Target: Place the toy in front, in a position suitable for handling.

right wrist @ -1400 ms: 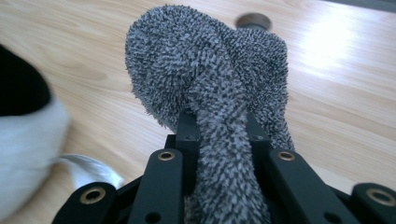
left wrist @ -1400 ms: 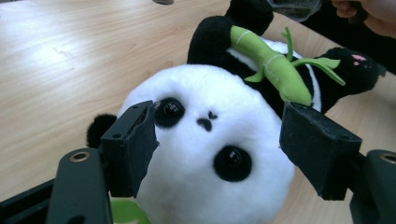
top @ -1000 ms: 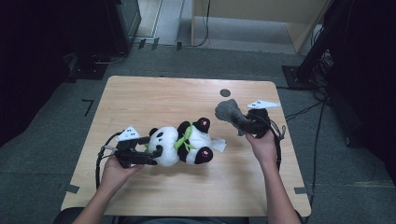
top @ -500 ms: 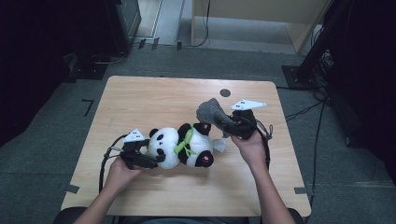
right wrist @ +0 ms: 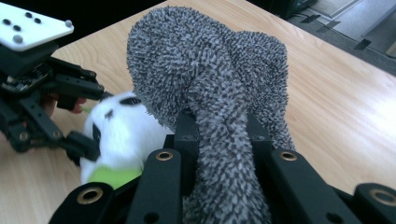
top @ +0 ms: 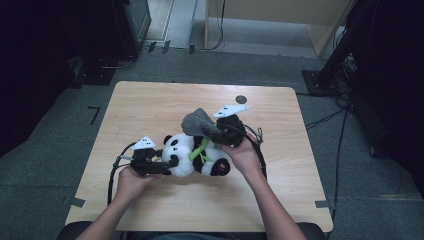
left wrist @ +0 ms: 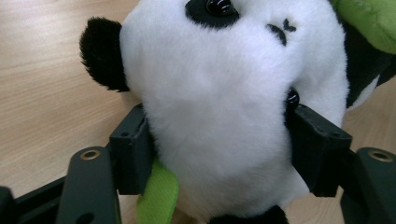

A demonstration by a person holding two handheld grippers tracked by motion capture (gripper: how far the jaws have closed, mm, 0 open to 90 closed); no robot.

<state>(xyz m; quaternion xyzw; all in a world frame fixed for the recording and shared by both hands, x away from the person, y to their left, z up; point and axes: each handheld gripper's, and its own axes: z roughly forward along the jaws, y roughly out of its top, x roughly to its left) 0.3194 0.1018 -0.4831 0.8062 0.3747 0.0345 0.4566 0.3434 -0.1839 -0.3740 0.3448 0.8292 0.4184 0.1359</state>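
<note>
A black-and-white panda plush (top: 196, 156) with a green strap lies on the wooden table (top: 150, 100). My left gripper (top: 172, 162) has just been closing and its pads now press both sides of the panda's white head (left wrist: 224, 107). My right gripper (top: 214, 132) is shut on a grey fuzzy sock (top: 196, 122), which it holds just above the panda's body. In the right gripper view the sock (right wrist: 201, 60) bulges out past the jaws, and the panda (right wrist: 121, 130) and the left gripper (right wrist: 91, 119) lie beyond it.
A small dark round mark (top: 241, 98) sits near the table's far edge. Cables trail from both grippers across the table and over its right side. A wooden cabinet (top: 270, 20) and dark equipment stand on the grey floor behind.
The right gripper has carried the grey sock left, from the table's right side to just above the panda. The left gripper's jaws opened wide, then closed on the panda's head.
</note>
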